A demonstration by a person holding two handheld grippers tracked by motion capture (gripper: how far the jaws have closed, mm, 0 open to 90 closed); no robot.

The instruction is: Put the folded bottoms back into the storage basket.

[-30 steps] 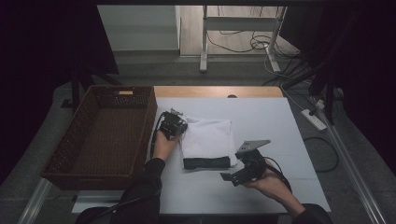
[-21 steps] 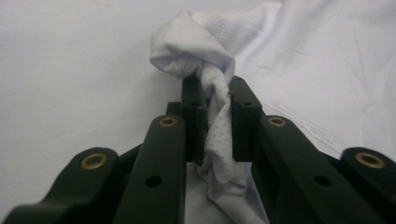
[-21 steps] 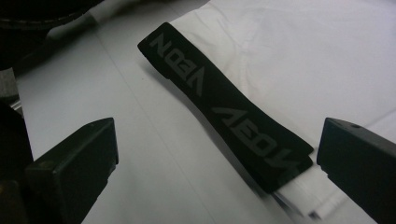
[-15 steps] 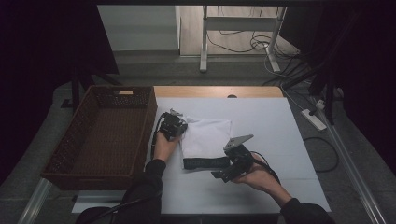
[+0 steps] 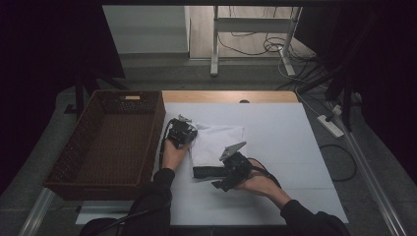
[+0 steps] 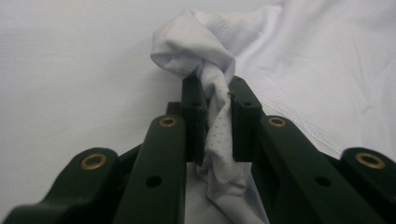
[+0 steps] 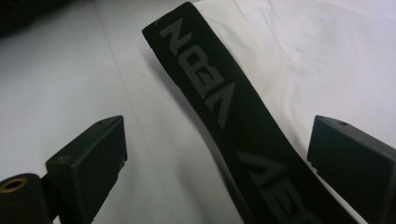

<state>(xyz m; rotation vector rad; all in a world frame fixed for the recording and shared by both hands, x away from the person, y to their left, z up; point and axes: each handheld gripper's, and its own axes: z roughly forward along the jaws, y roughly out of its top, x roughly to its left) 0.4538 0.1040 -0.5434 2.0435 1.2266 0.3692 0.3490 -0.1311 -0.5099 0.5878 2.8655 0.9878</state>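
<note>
From the high view, my left gripper (image 5: 181,132) sits at the far left corner of the white garment (image 5: 219,142), just beside the brown basket (image 5: 74,162) that lies to its left on the table (image 5: 295,147). My left hand (image 5: 173,153) comes up to it from the near side. My right gripper (image 5: 232,169) is at the garment's near edge, right by the black waistband (image 5: 207,172), with my right hand (image 5: 260,184) behind it. The two grippers are near each other, the garment lying between them.

In the left gripper view, my jaws are pinched narrow on a bunched fold of the garment (image 6: 212,116). The white, finely dotted cloth runs down between the two pads and puffs out in a knot just past the tips. More of the garment spreads flat to the right of the jaws, with a stitched hem showing; bare table lies to the left.

In the right gripper view, my jaws stand wide apart and hold nothing. The waistband (image 7: 219,107), with grey letters on it, runs slantwise between them from the far left to the near right, nearer the right jaw. White cloth lies beyond it on the right, bare table on the left.
</note>
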